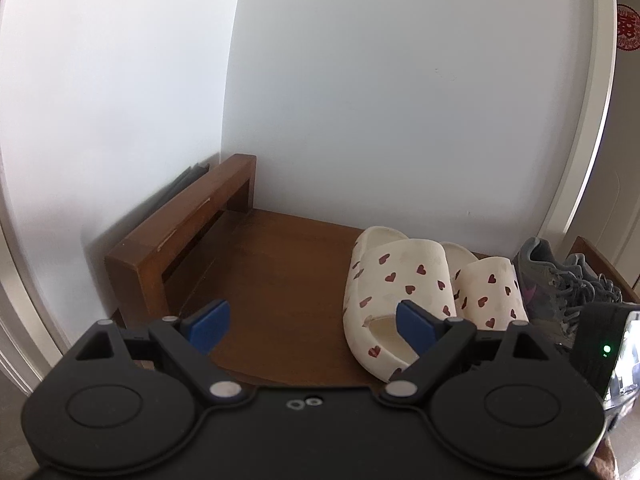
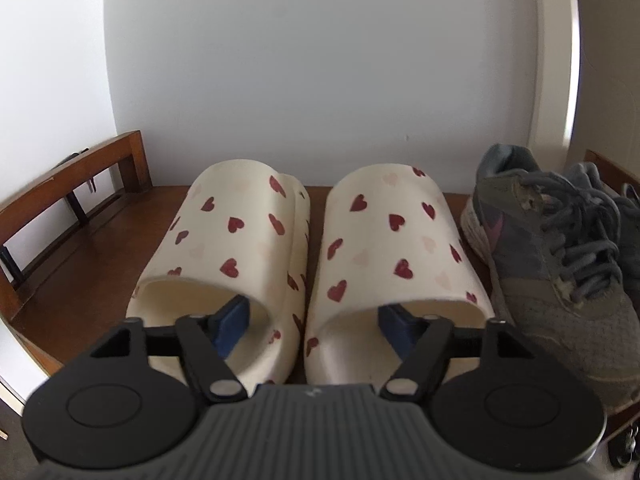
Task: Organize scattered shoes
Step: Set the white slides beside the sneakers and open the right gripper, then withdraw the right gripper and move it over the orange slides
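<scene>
Here, white wall [image 1: 380, 100] fills the background of both views. Below it, a brown wooden shoe shelf [image 1: 280, 280] with a raised side rail [image 1: 180, 224] at its left end; a second rail end shows at the far right [image 2: 604, 168].

On the shelf, right portion: pair of grey lace-up sneakers [image 2: 560, 248], the near one [image 1: 560, 284] just beside the slippers, toes toward the camera. Its partner lies behind it, mostly hidden.

Left of the sneakers: pair of cream slippers with red hearts, side by side, open toes toward the camera. Left slipper [image 2: 228, 248], right slipper [image 2: 392, 248]. They sit close together; contact between them cannot be told. Shelf surface to the left of the slippers is bare wood.

Right gripper [image 2: 316, 328]: spread wide, holding nothing. Its left blue pad [image 2: 230, 328] lies in front of the left slipper's toe opening, its right pad [image 2: 400, 330] in front of the right slipper's opening. Contact cannot be told.

Left gripper [image 1: 314, 326]: spread wide, holding nothing, over bare shelf; its right pad [image 1: 416, 328] overlaps the left slipper [image 1: 396, 292] in view.

Red paper cutout [image 1: 627, 26] at far upper right.
</scene>
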The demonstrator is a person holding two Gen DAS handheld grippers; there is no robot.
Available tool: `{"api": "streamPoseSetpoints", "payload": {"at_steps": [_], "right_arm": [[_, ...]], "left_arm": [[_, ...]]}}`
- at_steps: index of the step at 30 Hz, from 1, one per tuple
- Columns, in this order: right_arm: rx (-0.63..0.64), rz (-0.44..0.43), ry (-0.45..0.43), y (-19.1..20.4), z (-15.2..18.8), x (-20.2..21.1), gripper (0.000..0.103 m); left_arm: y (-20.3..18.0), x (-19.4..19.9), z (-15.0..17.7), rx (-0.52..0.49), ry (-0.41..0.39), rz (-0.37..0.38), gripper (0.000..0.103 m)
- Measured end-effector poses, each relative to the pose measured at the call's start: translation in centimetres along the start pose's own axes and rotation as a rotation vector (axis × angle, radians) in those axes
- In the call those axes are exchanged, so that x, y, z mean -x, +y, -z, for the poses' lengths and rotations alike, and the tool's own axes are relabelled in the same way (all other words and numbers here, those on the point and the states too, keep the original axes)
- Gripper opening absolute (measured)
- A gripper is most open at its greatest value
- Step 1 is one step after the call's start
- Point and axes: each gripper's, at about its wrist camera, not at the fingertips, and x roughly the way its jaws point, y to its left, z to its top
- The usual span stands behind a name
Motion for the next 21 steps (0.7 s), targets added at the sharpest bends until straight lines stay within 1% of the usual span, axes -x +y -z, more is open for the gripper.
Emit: {"api": "streamPoseSetpoints", "payload": {"at_steps": [4,7,10,11,13,15,17,18,19,20,21], "right_arm": [[-0.006,0.004,-0.019,-0.5,0.7,2.5,0.086],[-0.067,-0.019,-0.021,-1.9,1.1,4.7,0.086],[-0.176,-0.093,-0.007,-3.7,2.3,6.8,0.086],[-0.188,-0.119,-0.005,-3.9,2.9,7.3,0.087],[-0.165,-0.182,0.014,-3.6,4.4,8.0,0.087],[-0.101,-0.239,0.076,-2.5,6.4,8.0,0.087],[-0.017,-0.305,0.192,-0.3,10.2,7.3,0.084],[-0.001,-0.328,0.242,0.8,12.1,6.9,0.079],[0.010,-0.350,0.293,1.9,14.1,6.6,0.065],[0.014,-0.373,0.338,3.1,16.0,6.3,0.056],[0.020,-0.391,0.383,4.3,17.7,5.9,0.056]], "left_arm": [[0.0,-0.9,-0.1,0.006,0.007,-0.002,0.090],[-0.1,-1.2,-0.1,-0.012,0.020,-0.014,0.090],[0.9,-0.7,1.2,-0.034,0.029,-0.042,0.090],[1.6,-0.3,2.0,-0.038,0.029,-0.058,0.090],[3.2,0.5,3.7,-0.044,0.031,-0.089,0.090],[4.8,1.3,5.5,-0.050,0.034,-0.120,0.090],[6.3,1.9,7.3,-0.066,0.051,-0.142,0.089],[7.2,2.3,8.6,-0.080,0.068,-0.156,0.089],[8.1,2.6,9.9,-0.094,0.085,-0.169,0.087],[9.1,2.9,11.2,-0.100,0.102,-0.181,0.086],[10.1,3.3,12.5,-0.101,0.120,-0.191,0.085]]}}
